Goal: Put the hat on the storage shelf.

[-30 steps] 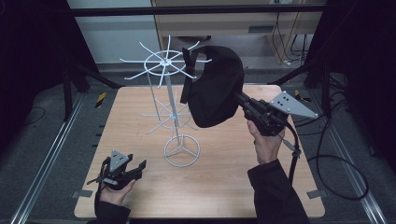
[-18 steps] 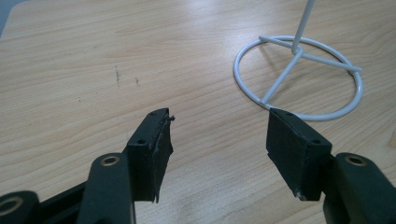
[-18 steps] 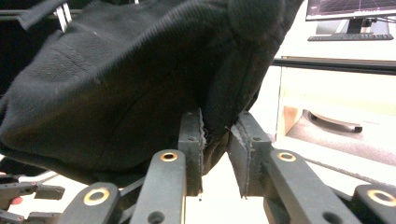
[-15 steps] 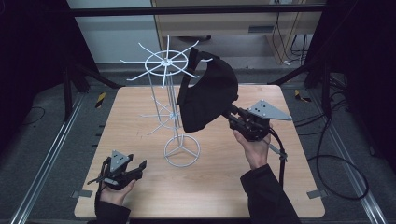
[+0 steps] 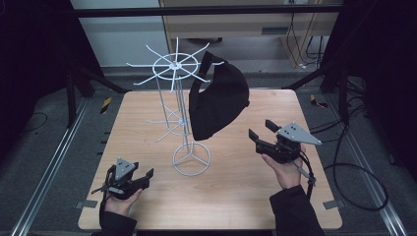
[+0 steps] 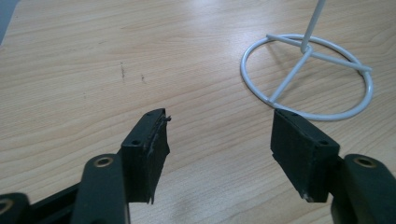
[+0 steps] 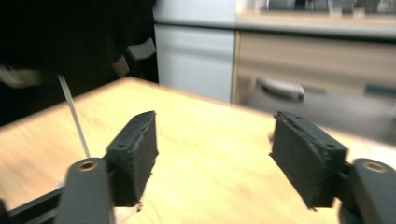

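Black cap (image 5: 219, 101) hung on an upper arm of the white wire stand (image 5: 183, 105), soft, light, likely to swing, best pinched at the brim; left gripper (image 5: 129, 178) and right gripper (image 5: 260, 135) flanking the stand base on the worktop (image 5: 236, 191), fingers apart, holding nothing.

Parted jaws near white stand base (image 6: 307, 77)

The high view looks forward and down over the whole desk (image 5: 147, 113). The left gripper view sits low and close, sharing the white stand base (image 6: 307, 77) (image 5: 192, 159). The right gripper view faces across the desk toward cabinets (image 7: 317, 60).
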{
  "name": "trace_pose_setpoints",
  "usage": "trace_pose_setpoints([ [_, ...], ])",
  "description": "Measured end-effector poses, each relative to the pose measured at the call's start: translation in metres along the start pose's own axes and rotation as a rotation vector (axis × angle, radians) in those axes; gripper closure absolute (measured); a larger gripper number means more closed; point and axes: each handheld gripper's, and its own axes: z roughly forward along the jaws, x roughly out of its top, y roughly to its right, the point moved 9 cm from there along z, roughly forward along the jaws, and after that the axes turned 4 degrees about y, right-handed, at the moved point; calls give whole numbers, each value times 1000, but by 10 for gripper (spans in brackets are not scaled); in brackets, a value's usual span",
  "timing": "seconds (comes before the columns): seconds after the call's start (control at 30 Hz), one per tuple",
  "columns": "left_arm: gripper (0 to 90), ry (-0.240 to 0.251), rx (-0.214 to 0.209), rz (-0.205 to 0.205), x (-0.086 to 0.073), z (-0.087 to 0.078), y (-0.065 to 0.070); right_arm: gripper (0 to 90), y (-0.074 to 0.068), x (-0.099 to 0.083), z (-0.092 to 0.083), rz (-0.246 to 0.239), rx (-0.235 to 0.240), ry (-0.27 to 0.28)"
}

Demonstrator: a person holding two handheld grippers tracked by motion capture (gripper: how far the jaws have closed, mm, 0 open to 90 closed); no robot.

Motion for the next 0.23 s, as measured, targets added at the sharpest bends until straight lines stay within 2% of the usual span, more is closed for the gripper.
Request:
trace_pose_setpoints([
  [0.1,327,-1,3,-10,-1,1,-3,252,9,-30,-3,4,-18,-77],
  [0.23,290,-6,-3,-25,-3,3,-6,215,20,-66,-7,44,-36,-155],
])
